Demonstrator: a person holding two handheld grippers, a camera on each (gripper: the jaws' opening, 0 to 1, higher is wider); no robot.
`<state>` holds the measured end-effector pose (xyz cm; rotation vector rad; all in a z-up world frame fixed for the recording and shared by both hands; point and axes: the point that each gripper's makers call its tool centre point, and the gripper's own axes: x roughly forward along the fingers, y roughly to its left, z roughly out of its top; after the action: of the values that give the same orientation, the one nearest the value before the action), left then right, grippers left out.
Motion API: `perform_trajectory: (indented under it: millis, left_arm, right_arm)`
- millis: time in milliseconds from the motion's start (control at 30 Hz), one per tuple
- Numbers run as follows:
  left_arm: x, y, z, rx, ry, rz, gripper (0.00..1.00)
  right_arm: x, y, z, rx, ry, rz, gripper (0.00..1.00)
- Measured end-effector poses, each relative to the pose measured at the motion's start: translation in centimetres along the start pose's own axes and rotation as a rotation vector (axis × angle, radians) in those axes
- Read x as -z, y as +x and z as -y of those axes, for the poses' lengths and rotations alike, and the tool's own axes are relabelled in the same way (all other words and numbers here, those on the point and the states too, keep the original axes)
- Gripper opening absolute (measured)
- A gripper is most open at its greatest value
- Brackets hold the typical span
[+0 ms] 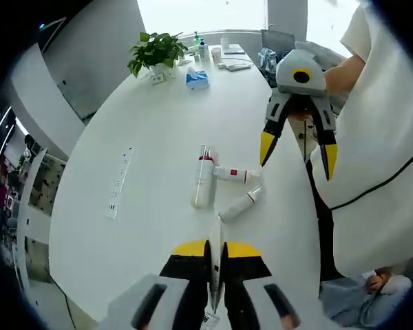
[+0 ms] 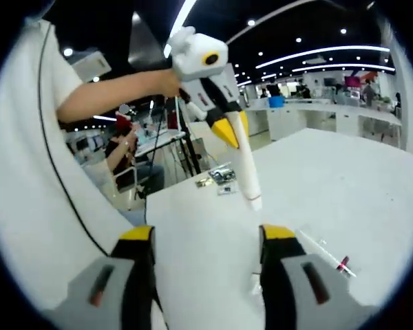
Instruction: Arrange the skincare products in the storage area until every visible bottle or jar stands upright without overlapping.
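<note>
Three bottles (image 1: pixel 205 180) lie together mid-table (image 1: pixel 144 124), a power strip (image 1: pixel 118 182) left, a plant (image 1: pixel 155 51) behind.

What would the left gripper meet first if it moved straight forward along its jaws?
Probably the small white bottle lying on the white table, just ahead of the slim white bottle held in the left gripper; depth is unclear.

Large white oval table (image 1: pixel 151 124) with potted plant (image 1: pixel 155 51) by bright window (image 1: pixel 199 14); dark open-plan office ceiling, strip lights (image 2: pixel 316 53), white counters (image 2: pixel 316 117) behind.
</note>
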<state>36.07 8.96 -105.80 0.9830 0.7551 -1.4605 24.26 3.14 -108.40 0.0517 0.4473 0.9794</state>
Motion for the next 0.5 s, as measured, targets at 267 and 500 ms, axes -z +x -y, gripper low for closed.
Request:
perform_trajectory:
  millis: [267, 500]
  left_arm:
    - [0.4, 1.0, -1.7, 0.003, 0.021, -0.012, 0.04]
    - [0.9, 2.0, -3.0, 0.01, 0.019, -0.017, 0.04]
  right_arm:
    - [0.2, -0.7, 0.6, 0.024, 0.022, 0.005, 0.59]
    - [0.6, -1.2, 1.3, 0.037, 0.04, 0.001, 0.59]
